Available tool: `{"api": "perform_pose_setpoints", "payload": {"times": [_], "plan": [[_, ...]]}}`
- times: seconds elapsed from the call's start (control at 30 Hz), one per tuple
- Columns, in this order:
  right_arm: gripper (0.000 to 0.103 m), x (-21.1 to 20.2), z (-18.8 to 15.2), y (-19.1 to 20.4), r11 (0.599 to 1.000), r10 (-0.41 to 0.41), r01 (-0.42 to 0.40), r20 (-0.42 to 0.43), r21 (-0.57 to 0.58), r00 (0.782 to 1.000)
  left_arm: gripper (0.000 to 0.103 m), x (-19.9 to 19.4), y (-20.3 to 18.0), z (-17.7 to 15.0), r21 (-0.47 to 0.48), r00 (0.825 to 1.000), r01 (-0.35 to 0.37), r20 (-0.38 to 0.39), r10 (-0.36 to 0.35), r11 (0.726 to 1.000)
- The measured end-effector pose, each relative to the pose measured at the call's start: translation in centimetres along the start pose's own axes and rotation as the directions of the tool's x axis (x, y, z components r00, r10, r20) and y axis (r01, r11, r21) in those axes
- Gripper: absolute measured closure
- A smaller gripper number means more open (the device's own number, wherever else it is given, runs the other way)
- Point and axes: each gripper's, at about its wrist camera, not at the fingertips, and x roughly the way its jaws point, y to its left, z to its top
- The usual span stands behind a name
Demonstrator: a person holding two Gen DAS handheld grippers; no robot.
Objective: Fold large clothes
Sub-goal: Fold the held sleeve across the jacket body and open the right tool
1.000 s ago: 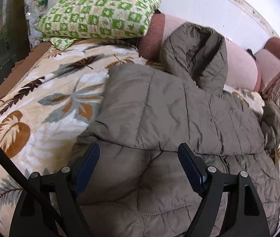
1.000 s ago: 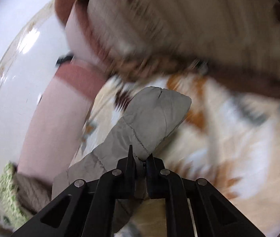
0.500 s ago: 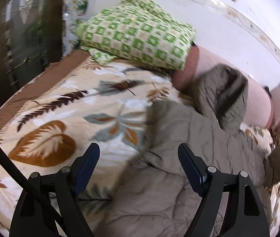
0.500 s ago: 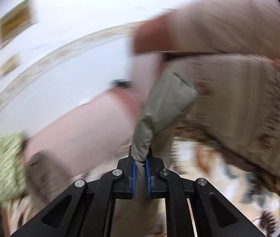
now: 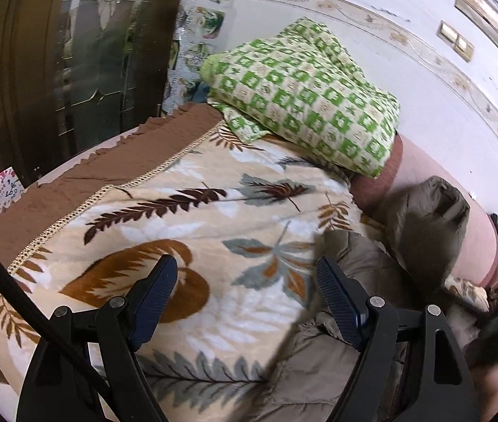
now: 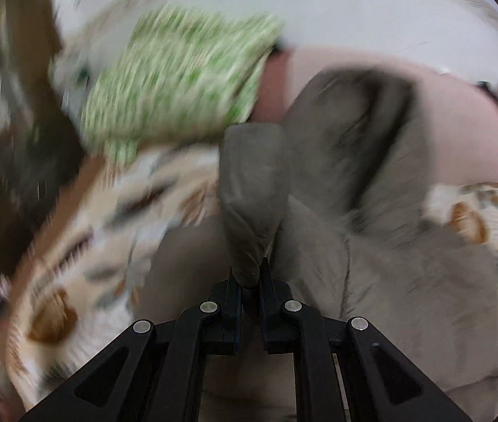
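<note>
A grey-brown padded jacket [image 5: 361, 270] lies on a leaf-patterned blanket [image 5: 214, 218] over a sofa, its hood [image 5: 425, 218] against the pink backrest. My left gripper [image 5: 245, 299] is open and empty, held above the blanket at the jacket's left edge. My right gripper [image 6: 249, 274] is shut on the jacket's sleeve [image 6: 252, 190], which sticks up from between the fingers above the jacket's body [image 6: 407, 253]. The right wrist view is blurred by motion.
A green checked pillow [image 5: 305, 98] rests at the sofa's far left end, also in the right wrist view [image 6: 182, 84]. A dark glass-panelled cabinet [image 5: 73, 63] stands left of the sofa. A white wall [image 5: 372, 7] runs behind the pink backrest [image 5: 474, 242].
My right gripper has swung the sleeve from the sofa's right end across over the jacket's body. My left gripper has pulled back and turned left, off the jacket and over the blanket.
</note>
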Motion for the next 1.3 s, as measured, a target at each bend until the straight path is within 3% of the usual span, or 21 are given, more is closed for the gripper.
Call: {"api": "perform_pose_setpoints", "payload": {"times": [0.07,0.17,0.2,0.27,0.3,0.4,0.53,0.57,0.6,0.7,0.8,0.87,1.03,1.13,1.2,1.3], "plan": [[0.093,3.8,-2.2,2.1,0.998,-0.007,0.002,-0.079,-0.063,0.997,0.023,-0.1,0.5,0.3,-0.009,1.0,-0.015,0.009,0.015,1.0],[0.083,5.3,-4.1,3.8,0.98,-0.09,0.077,-0.061,-0.182,0.994,0.023,0.1,1.1,0.6,-0.032,1.0,-0.015,0.006,0.016,0.999],[0.07,5.0,-4.2,4.0,0.979,-0.077,0.065,-0.057,-0.195,0.995,0.023,0.2,1.2,0.7,-0.04,1.0,-0.012,0.002,0.012,0.999],[0.053,4.2,-4.3,4.3,0.982,0.014,-0.029,-0.086,-0.186,0.996,0.023,0.4,1.5,0.7,-0.057,1.0,-0.003,-0.008,0.002,0.998],[0.05,3.8,-4.4,4.5,0.979,0.075,-0.092,-0.101,-0.18,0.992,0.023,0.6,1.5,0.7,-0.064,1.0,0.001,-0.016,-0.002,0.998],[0.05,1.5,-4.8,4.6,0.965,0.175,-0.193,-0.113,-0.179,0.978,0.023,0.7,0.9,0.5,-0.048,1.0,0.005,-0.022,-0.006,0.999],[0.053,-0.7,-4.1,3.5,0.974,0.181,-0.182,-0.024,-0.135,0.983,0.023,0.7,0.0,0.1,-0.021,1.0,0.004,-0.025,-0.004,1.0],[0.058,-0.7,-3.7,3.0,0.981,0.158,-0.158,-0.007,-0.116,0.987,0.023,0.8,-0.1,0.0,-0.019,1.0,0.004,-0.027,-0.004,1.0],[0.07,-0.6,-3.4,2.7,0.986,0.132,-0.131,-0.002,-0.105,0.991,0.023,0.9,-0.3,0.0,-0.016,1.0,0.005,-0.031,-0.005,1.0],[0.078,2.2,-2.5,1.3,0.998,0.055,-0.056,-0.037,-0.04,0.998,0.023,1.2,-0.8,-0.3,0.003,0.999,0.008,-0.041,-0.008,1.0],[0.077,6.3,-3.3,0.0,0.994,0.092,-0.082,-0.15,0.073,0.984,0.023,1.5,-1.4,-0.7,0.054,0.999,-0.003,-0.05,0.006,0.999],[0.078,6.9,-3.9,-0.4,0.991,0.103,-0.088,-0.162,0.097,0.981,0.023,1.9,-1.8,-1.0,0.084,0.998,-0.009,-0.064,0.015,0.996],[0.077,0.8,-4.3,-2.8,0.973,0.199,-0.181,-0.12,0.145,0.973,0.023,2.6,-2.5,-1.9,0.137,0.993,0.01,-0.115,0.006,0.991],[0.068,-4.2,-6.3,-6.3,0.97,0.194,-0.178,-0.083,0.167,0.978,0.023,2.4,-2.8,-2.5,0.152,0.99,0.042,-0.142,-0.02,0.988],[0.058,-7.3,-8.2,-9.5,0.973,0.149,-0.134,-0.064,0.188,0.987,0.023,2.2,-2.9,-2.8,0.145,0.987,0.06,-0.154,-0.037,0.988],[0.057,-10.7,-10.9,-14.9,0.973,0.011,0.004,-0.062,0.232,0.998,0.023,2.0,-3.4,-3.4,0.128,0.985,0.082,-0.16,-0.061,0.988]]}}
